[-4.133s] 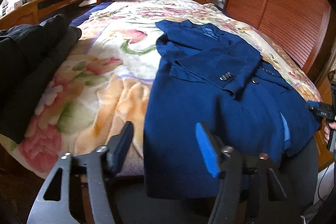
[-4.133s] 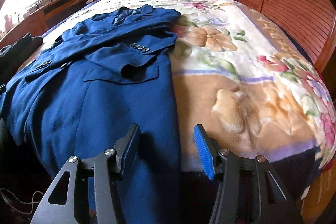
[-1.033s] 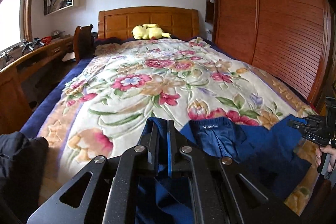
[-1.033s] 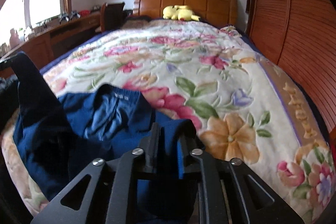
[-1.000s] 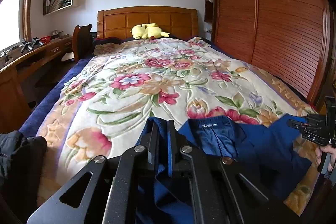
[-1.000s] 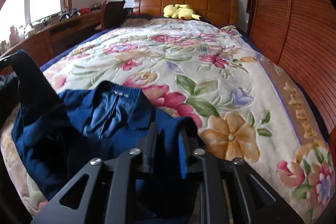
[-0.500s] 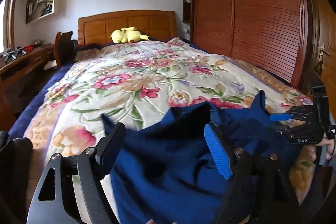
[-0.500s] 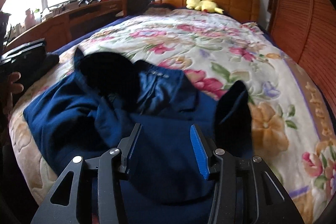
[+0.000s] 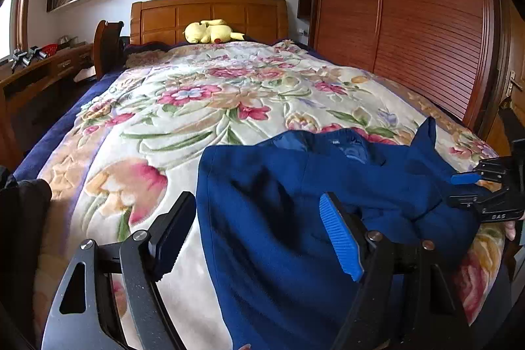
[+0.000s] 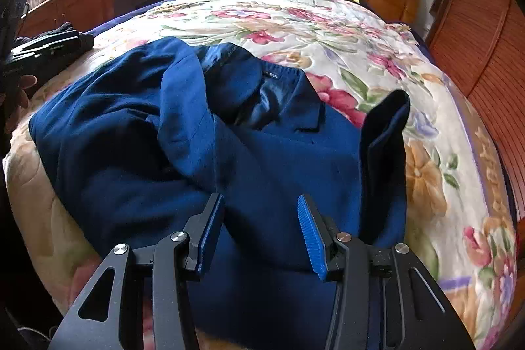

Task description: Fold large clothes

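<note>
Right wrist view shows me both my right gripper (image 10: pixel 259 232) and left gripper (image 9: pixel 259 235) with jaws just sprung apart, empty, above the navy blazer (image 10: pixel 203 136) at the bed's (image 10: pixel 328 22) foot, where I judge the upstanding flap (image 10: pixel 384 133) at two o'clock could flop and spoil the fold.

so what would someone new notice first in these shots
A rumpled dark blue wool coat heaped at the near end of the floral-patterned bed blanket, with both grippers open over it. One corner of it stands up at its right edge. Far off, a yellow plush toy lies against the wooden headboard.
</note>
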Action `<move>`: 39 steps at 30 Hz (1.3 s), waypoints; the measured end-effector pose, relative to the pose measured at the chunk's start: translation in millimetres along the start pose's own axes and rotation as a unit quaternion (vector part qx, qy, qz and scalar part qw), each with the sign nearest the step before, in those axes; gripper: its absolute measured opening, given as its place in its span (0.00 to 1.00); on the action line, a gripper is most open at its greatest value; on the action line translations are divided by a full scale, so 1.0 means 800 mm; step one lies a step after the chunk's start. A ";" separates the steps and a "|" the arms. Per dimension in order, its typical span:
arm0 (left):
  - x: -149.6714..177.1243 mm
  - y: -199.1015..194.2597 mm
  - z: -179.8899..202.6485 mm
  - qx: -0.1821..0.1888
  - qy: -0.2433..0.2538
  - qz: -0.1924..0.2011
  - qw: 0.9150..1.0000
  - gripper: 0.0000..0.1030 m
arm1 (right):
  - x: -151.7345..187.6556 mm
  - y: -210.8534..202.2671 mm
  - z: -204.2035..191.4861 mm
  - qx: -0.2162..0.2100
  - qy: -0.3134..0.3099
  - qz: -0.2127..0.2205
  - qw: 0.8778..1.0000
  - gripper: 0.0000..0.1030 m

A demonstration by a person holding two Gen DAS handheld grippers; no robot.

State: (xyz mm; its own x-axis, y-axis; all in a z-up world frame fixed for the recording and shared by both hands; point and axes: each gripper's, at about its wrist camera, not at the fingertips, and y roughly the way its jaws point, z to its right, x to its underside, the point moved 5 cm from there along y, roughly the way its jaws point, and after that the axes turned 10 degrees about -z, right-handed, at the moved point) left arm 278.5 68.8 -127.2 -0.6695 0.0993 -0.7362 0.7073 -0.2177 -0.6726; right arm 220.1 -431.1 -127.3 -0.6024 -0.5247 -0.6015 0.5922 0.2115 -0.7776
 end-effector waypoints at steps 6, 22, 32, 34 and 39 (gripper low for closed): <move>0.005 0.012 0.004 0.006 0.001 -0.010 1.000 0.76 | 0.006 -0.004 -0.010 0.001 -0.010 -0.007 1.000 0.47; -0.002 0.016 0.001 0.017 -0.009 -0.006 1.000 0.76 | -0.117 0.039 0.022 0.089 -0.078 0.006 0.993 0.05; 0.000 0.017 -0.010 0.009 -0.012 -0.006 1.000 0.76 | -0.234 0.119 -0.032 0.119 -0.154 0.002 0.981 0.05; 0.000 0.018 -0.012 0.011 -0.014 -0.007 1.000 0.76 | -0.246 0.134 -0.030 0.106 -0.136 -0.019 0.985 0.12; -0.001 0.015 -0.013 0.015 -0.015 -0.005 1.000 0.76 | -0.265 0.125 -0.008 0.092 -0.082 0.001 0.992 0.39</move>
State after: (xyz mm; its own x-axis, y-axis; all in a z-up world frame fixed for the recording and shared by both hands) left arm 289.8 76.0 -135.8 -0.6830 0.0722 -0.7268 0.6940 -0.2461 -0.6766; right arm 403.2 -293.3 -78.6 -0.5149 -0.6540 -0.5542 0.6907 0.0664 -0.7201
